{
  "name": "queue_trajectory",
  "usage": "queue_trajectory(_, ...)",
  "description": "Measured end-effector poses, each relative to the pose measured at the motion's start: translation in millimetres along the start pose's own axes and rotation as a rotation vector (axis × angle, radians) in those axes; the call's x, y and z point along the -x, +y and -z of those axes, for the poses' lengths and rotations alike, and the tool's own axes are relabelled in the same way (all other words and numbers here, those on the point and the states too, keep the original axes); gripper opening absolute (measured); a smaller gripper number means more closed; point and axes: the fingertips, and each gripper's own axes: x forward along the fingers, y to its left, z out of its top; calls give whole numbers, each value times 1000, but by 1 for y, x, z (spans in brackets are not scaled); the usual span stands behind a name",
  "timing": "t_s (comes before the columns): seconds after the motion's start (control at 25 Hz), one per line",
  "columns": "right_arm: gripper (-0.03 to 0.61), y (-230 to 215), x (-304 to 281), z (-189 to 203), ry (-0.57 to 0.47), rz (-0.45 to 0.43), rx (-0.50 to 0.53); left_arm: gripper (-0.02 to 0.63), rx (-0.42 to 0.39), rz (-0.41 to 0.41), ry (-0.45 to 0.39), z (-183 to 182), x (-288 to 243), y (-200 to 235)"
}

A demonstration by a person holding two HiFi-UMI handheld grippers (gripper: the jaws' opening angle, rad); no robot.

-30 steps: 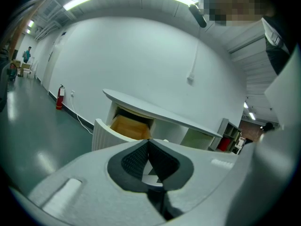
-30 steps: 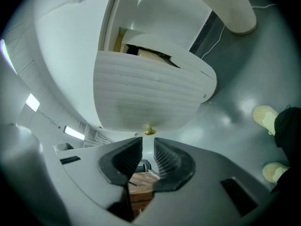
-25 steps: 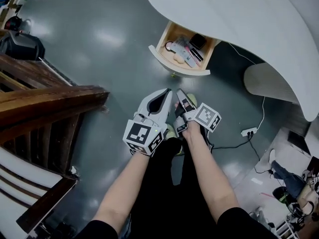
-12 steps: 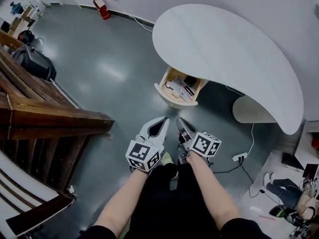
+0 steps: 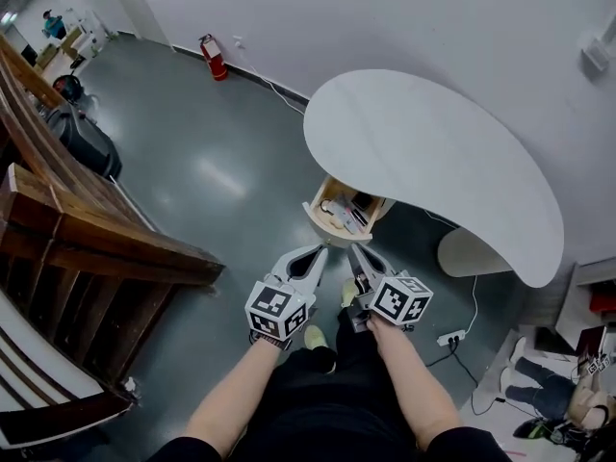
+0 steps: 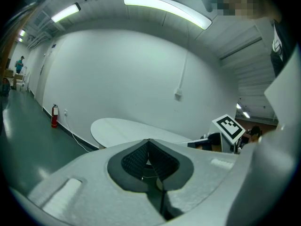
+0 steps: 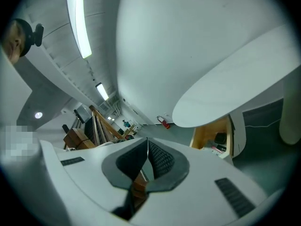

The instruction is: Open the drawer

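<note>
A wooden drawer (image 5: 345,212) stands pulled out from under the white curved table (image 5: 433,152), with small items lying inside it. Both grippers are held side by side in front of the person, well short of the drawer and touching nothing. My left gripper (image 5: 318,250) is shut, its tips meeting with nothing between them (image 6: 148,140). On my right gripper (image 5: 354,248) the jaws are closing, the tips come together on nothing (image 7: 147,139). The right gripper view also shows the open drawer (image 7: 214,138) under the table (image 7: 235,79).
A dark wooden stair railing (image 5: 96,248) fills the left side. The table's white pedestal (image 5: 472,253) stands right of the drawer, with a power strip (image 5: 450,338) and cable on the grey floor. A red fire extinguisher (image 5: 214,58) leans by the far wall.
Both grippers have risen and the view has pulled back, so the drawer looks smaller and farther. The right gripper rolled, and its marker cube now faces up.
</note>
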Motion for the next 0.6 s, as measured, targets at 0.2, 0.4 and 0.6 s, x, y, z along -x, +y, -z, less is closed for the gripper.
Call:
queue_trajectory(0.2,18,25,10,-33,-24,-6,92,9,-7,-7,-24,-29,3,-8)
queue_trajectory(0.4,18,48,16,-58,-36,-12,180,9,-14,-8,-54,-58,8,-16)
queue_trajectory(0.6,18,71,23,-84,-71,-24,235,9,-38,4,-75,-88,13,-27)
